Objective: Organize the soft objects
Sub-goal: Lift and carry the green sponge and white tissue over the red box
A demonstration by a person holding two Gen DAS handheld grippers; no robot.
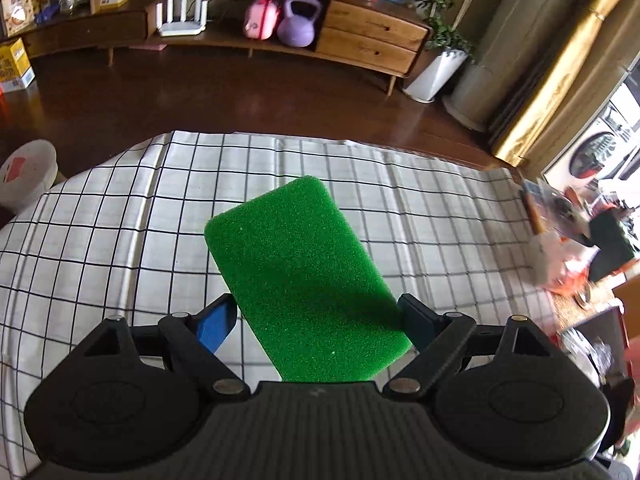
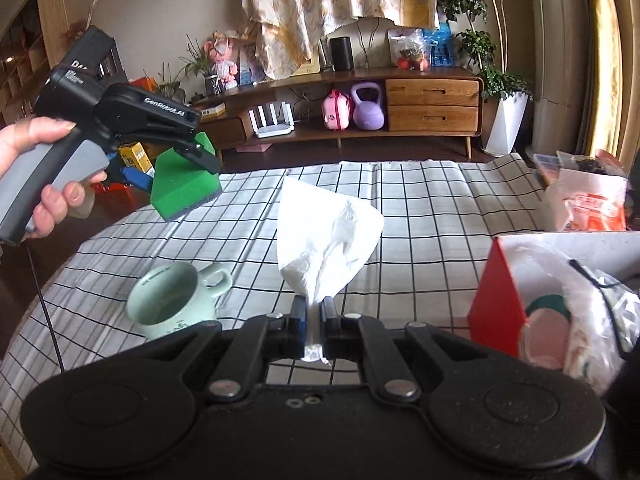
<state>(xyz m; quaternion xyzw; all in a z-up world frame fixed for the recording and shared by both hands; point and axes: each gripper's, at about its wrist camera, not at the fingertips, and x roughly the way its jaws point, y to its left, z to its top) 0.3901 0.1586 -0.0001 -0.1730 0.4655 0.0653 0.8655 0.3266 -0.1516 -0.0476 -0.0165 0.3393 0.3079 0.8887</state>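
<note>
My left gripper (image 1: 316,312) is shut on a green sponge (image 1: 296,272) and holds it in the air above the checked tablecloth (image 1: 120,220). The sponge sticks forward, tilted left. In the right wrist view the left gripper (image 2: 200,156) shows at upper left with the green sponge (image 2: 180,188), whose underside is dark grey. My right gripper (image 2: 314,316) is shut on a white tissue (image 2: 324,232), which fans upward above the cloth.
A pale green mug (image 2: 172,304) stands on the checked cloth (image 2: 420,208) left of the right gripper. A red box with plastic bags (image 2: 552,300) sits at the right. A white bucket (image 1: 24,176) is off the table's left edge. A wooden sideboard (image 2: 400,108) lines the far wall.
</note>
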